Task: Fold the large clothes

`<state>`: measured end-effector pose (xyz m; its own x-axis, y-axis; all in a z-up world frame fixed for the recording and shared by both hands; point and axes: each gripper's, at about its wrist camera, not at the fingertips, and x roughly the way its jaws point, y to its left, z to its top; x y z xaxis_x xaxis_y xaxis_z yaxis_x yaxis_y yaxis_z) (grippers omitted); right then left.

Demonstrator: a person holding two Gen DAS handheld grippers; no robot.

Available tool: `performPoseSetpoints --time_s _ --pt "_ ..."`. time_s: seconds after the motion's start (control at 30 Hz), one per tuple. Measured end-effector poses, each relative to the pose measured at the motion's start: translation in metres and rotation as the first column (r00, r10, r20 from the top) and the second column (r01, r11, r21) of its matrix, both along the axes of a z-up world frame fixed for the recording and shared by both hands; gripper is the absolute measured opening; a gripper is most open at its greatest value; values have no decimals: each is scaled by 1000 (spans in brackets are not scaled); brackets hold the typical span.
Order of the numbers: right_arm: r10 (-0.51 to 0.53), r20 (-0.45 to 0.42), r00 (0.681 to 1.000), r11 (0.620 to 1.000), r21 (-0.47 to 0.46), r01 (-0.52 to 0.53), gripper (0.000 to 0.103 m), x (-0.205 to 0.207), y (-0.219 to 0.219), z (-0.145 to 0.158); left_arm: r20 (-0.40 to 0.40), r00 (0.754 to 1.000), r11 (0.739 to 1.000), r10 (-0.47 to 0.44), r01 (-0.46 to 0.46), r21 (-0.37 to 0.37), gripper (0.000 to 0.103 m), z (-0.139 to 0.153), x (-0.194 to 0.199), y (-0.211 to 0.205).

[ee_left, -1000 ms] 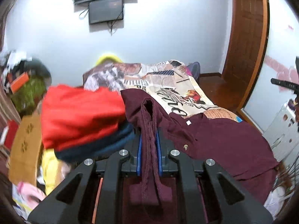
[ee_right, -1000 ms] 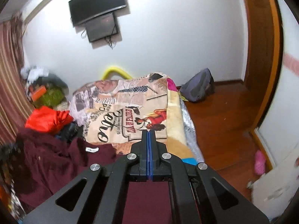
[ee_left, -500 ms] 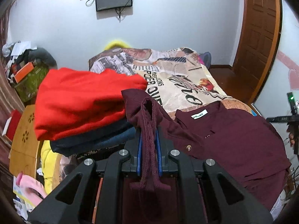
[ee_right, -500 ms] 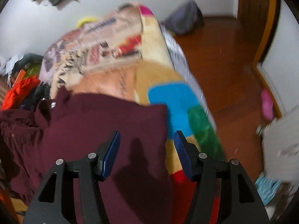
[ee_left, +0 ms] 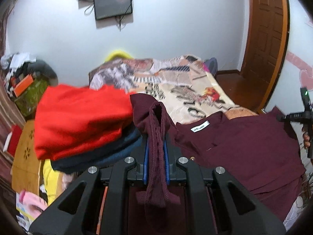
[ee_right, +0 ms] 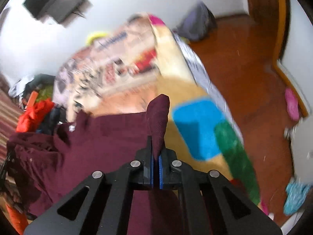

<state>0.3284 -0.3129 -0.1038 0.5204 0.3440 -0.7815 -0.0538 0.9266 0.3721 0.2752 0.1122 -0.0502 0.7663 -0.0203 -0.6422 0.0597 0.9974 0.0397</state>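
Tongs, two, each clenched on one maroon shirt (ee_left: pixel 244 148): left tongs (ee_left: pixel 156 156), right tongs (ee_right: pixel 156 168).

A maroon shirt (ee_left: pixel 244 148) lies on a newspaper-print blanket (ee_left: pixel 176 90) beside a red folded garment (ee_left: pixel 78 117).

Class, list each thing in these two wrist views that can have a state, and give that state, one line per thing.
Left hand-held gripper: shut on a ribbed edge of the maroon shirt.
Right hand-held gripper: shut on a fold of the maroon shirt.
Maroon shirt: spread over the bed, both gripped parts lifted.
Red garment: folded, on top of a stack.
Wall screen: off.
Wooden door: shut.
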Motion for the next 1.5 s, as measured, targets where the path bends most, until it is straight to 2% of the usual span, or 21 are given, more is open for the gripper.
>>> performPoseSetpoints --time_s 0.13,0.27,0.37,0.5,0.6,0.7,0.77,0.83,0.9,0.97,1.0,1.07,1.1,1.13,1.2,1.3,1.5 --pt "49 152 987 997 -72 -38 3 -3 19 59 33 999 1000 -18 18 -16 12 21 11 -6" --pt "57 231 971 993 -112 -32 3 13 30 88 26 1000 1000 16 -16 -3 12 23 37 -2" --pt "34 212 977 992 -127 -7 3 32 29 79 -26 997 997 72 -72 23 12 6 62 10" --pt "-2 127 992 978 -208 28 3 55 28 41 -105 982 985 158 -149 86 18 -29 84 30" --pt "-7 56 998 964 -264 22 5 59 24 12 -144 975 985 166 -157 75 23 -46 83 41" --pt "2 20 1000 950 -312 4 6 55 19 -1 -149 975 986 163 -157 52 26 -50 75 44" --pt "2 20 1000 945 -327 4 6 49 17 4 -149 975 986 167 -161 53 28 -50 71 47" --pt "13 36 999 949 -314 -1 6 38 13 15 -148 974 984 173 -166 60 37 -47 65 49" --pt "24 58 998 954 -301 -6 6 28 12 28 -123 975 982 183 -175 69 53 -42 56 50" --pt "45 94 995 952 -307 -14 9 15 15 41 -108 978 982 181 -175 66 58 -36 49 51" --pt "61 116 991 950 -311 -22 15 6 18 48 -105 978 983 179 -174 56 60 -33 42 53" --pt "83 152 985 950 -310 -32 37 -8 23 60 -103 980 985 172 -169 34 66 -29 31 55" --pt "90 174 981 952 -306 -33 53 -16 25 65 -101 980 985 170 -168 27 70 -28 24 57" --pt "96 204 974 954 -300 -31 63 -28 26 72 -100 980 985 170 -169 25 72 -27 19 58" --pt "100 255 962 954 -298 -21 71 -48 30 81 -107 980 986 168 -166 23 76 -28 7 60" --pt "102 275 956 957 -288 -19 71 -77 33 87 -130 980 989 151 -150 16 84 -34 -15 63" --pt "78 266 961 955 -296 5 71 -116 38 72 -179 974 989 139 -145 -23 85 -52 -54 71"
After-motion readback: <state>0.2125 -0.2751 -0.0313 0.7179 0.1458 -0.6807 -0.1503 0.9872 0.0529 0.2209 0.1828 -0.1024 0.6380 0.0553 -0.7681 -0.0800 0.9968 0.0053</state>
